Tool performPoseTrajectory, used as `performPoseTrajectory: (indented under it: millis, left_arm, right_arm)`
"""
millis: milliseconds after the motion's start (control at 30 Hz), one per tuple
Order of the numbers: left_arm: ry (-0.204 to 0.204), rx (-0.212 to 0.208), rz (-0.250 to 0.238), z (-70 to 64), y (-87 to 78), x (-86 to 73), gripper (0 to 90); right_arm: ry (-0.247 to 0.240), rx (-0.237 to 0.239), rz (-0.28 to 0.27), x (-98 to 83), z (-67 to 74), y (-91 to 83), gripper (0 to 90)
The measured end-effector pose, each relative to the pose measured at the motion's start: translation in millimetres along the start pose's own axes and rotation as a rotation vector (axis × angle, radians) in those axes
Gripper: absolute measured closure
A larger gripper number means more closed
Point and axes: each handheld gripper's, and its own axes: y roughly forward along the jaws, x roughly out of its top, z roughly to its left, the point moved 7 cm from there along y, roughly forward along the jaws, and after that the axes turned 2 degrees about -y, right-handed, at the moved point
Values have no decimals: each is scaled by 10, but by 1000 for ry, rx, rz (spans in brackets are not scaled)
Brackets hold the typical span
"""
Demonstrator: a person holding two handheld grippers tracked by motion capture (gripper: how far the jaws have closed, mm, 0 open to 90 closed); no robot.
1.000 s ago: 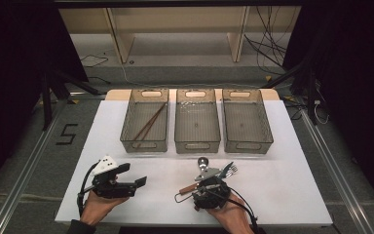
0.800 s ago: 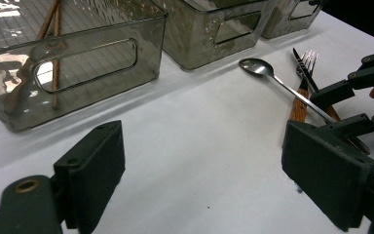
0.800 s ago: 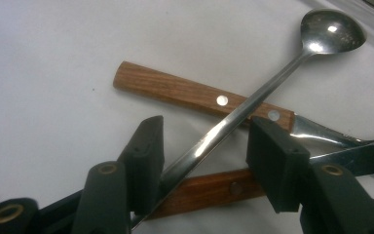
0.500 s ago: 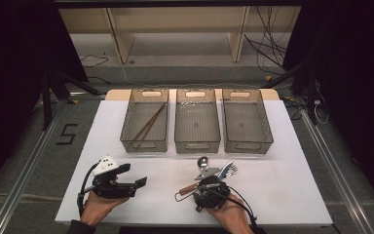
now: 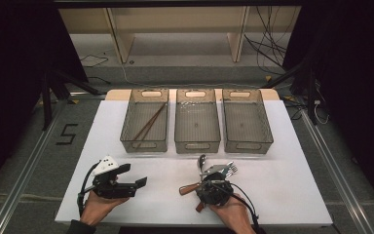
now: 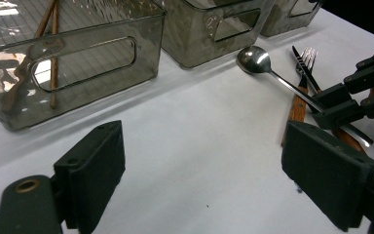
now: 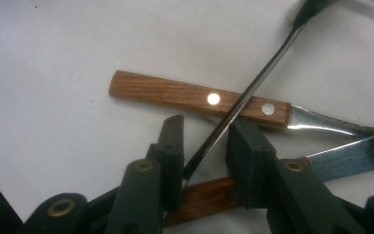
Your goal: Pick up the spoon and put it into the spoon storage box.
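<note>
On the white desk, seen from high up, the left hand-held gripper lies level at about 7 o'clock, jaws pointing toward 3 o'clock, the left hand cupped under it. The right hand-held gripper sits at 6 o'clock, tipped down over a small heap of cutlery, the right hand behind it. Three bins stand in a row at 12 o'clock; the left bin holds chopsticks.

Along the left hand-held gripper's jaws, they stand wide apart over bare desk, released. At 2 o'clock lies the spoon beside a fork.

Along the right hand-held gripper's jaws, they have just been closing with the spoon handle between them, still a gap at each pad. That handle crosses a wooden handle at 12 o'clock.
</note>
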Motion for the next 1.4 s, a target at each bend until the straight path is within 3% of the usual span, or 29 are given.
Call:
performPoseTrajectory:
  millis: [567,867,1400]
  left_arm:
    - [-2,-2,2,-7,0,2,158]
    - [-3,-3,3,-7,1,1,158]
    - [-6,1,1,8,-7,-2,158]
  right_arm:
    - [55,12,-27,4,-90,-12,806]
    - [78,-4,-51,14,-131,-23,891]
    - [45,3,-96,66,-130,-113,900]
